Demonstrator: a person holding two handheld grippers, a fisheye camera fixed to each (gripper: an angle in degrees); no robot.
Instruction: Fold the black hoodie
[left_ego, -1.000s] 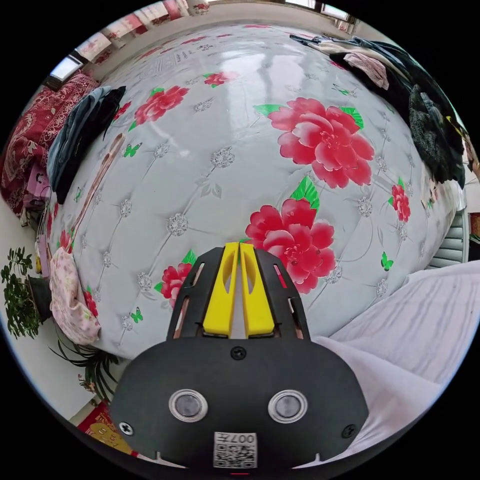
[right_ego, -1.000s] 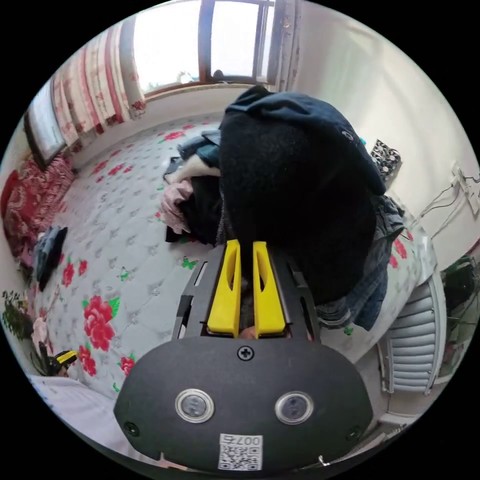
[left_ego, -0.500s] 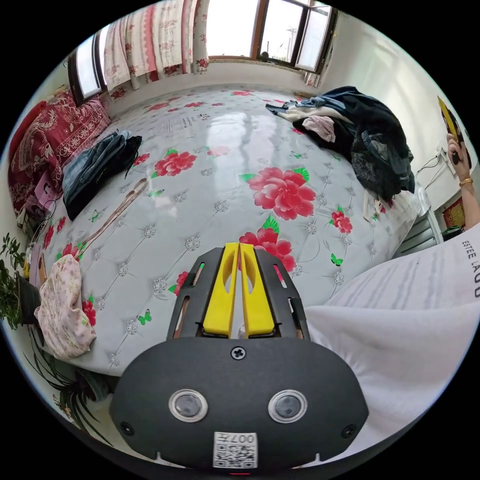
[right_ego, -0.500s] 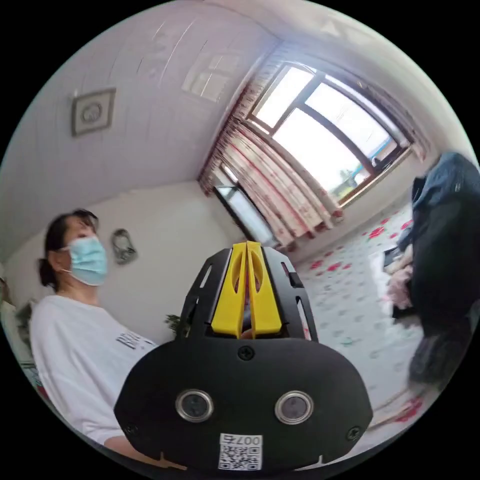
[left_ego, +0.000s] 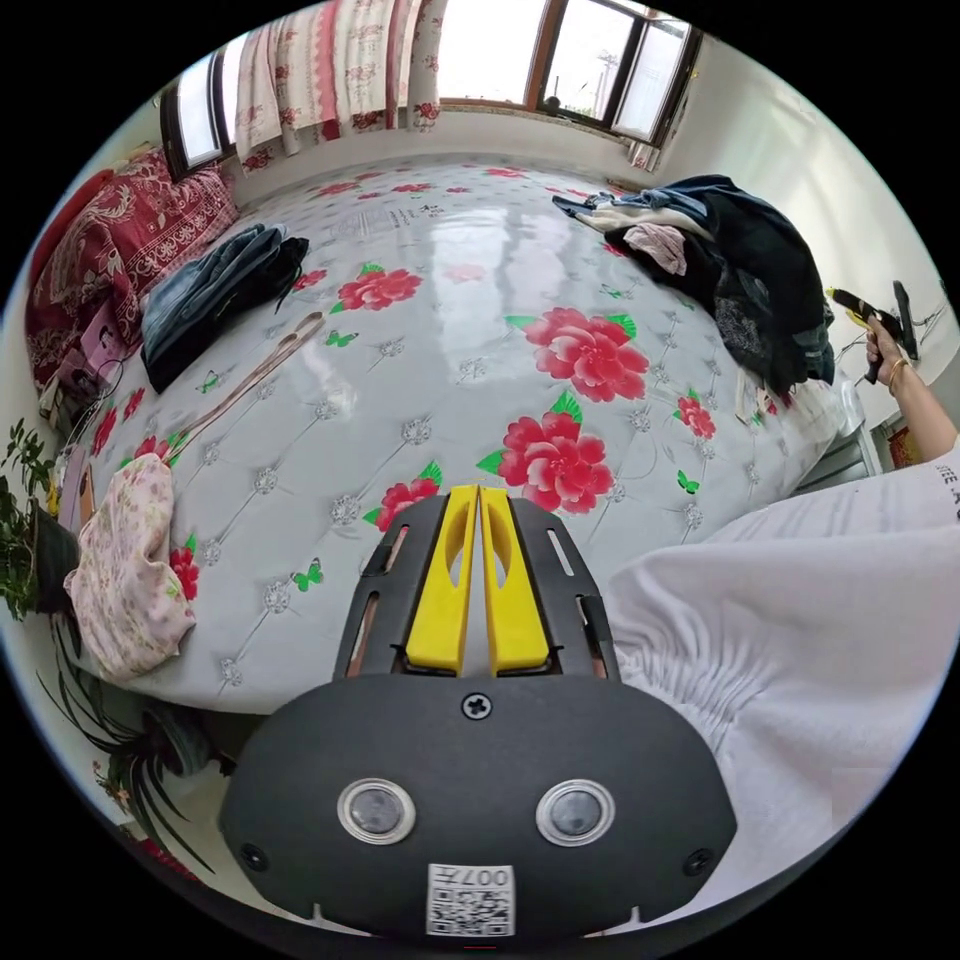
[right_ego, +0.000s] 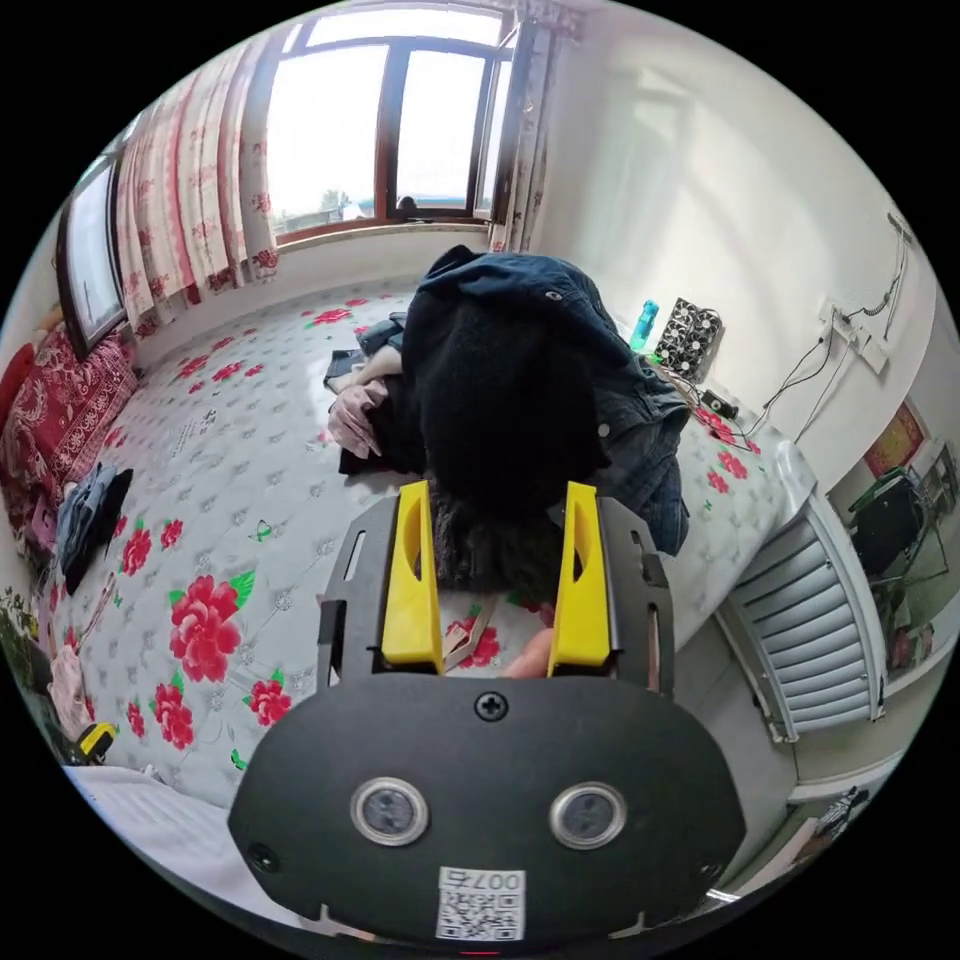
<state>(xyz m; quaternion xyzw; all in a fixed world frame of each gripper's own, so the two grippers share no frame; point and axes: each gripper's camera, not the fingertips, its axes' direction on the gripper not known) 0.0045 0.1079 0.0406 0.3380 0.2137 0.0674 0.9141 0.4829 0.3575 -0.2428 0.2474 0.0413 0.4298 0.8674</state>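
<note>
The black hoodie (right_ego: 500, 400) lies in a heap of clothes at the bed's far corner, under a dark denim jacket (right_ego: 630, 400). My right gripper (right_ego: 497, 492) stands open just in front of it, one yellow jaw on either side of the fuzzy black hem, not touching it. In the left gripper view the same heap (left_ego: 745, 280) sits at the upper right, with the right gripper (left_ego: 872, 308) in a hand beside it. My left gripper (left_ego: 478, 495) is shut on nothing above the near edge of the bed.
The bed (left_ego: 450, 330) has a shiny grey cover with red flowers. Folded dark clothes (left_ego: 210, 295) and a strap (left_ego: 255, 372) lie at its left, a pink floral garment (left_ego: 125, 575) at the near-left corner. A radiator (right_ego: 815, 620) stands beside the bed. The person's white shirt (left_ego: 790, 640) is close on the right.
My right gripper has opened. Its view swung up to the wall and the person, then back down onto the clothes heap. The left view has drawn back from the bed.
</note>
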